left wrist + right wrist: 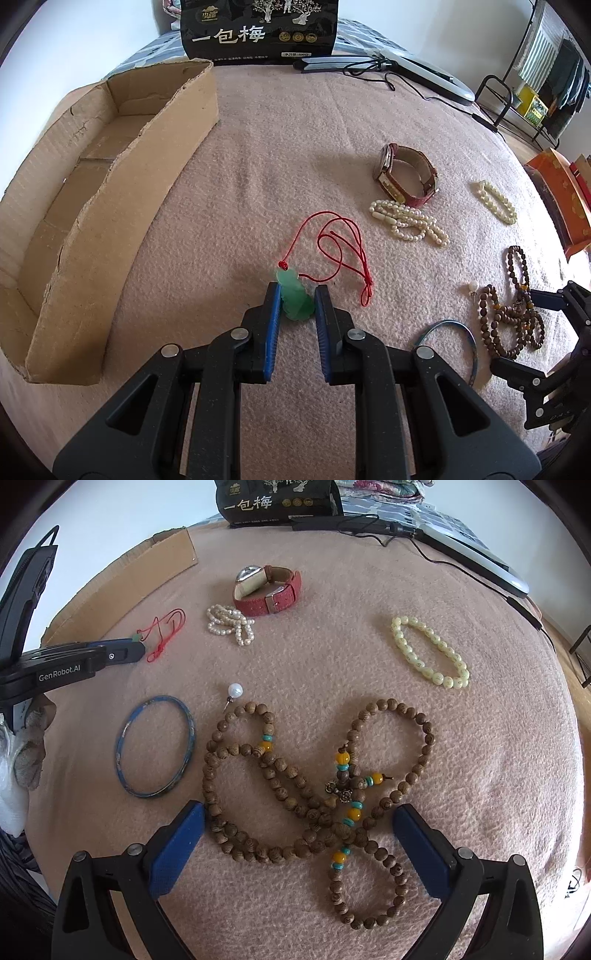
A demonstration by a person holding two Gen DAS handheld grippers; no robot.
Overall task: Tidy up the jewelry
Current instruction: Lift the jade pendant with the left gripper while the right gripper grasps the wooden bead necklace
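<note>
A green jade pendant (295, 301) on a red cord (345, 243) lies on the pink blanket, and my left gripper (295, 291) is shut on it with the blue pads on either side. The cord trails loose to the right. My right gripper (299, 810) is open wide, low over a long wooden bead necklace (428, 734) that lies looped between its fingers (177, 845). An open cardboard box (122, 221) stands to the left of the pendant. A red-strapped watch (406, 173), a pearl strand (410, 221), a pale bead bracelet (496, 201), a blue bangle (192, 731) and a pearl earring (235, 690) lie around.
A black snack bag (258, 33) stands at the far edge of the bed, next to a hair straightener (406, 70) with its cable. An orange box (565, 199) sits at the right edge. A black metal rack (517, 107) stands beyond the bed.
</note>
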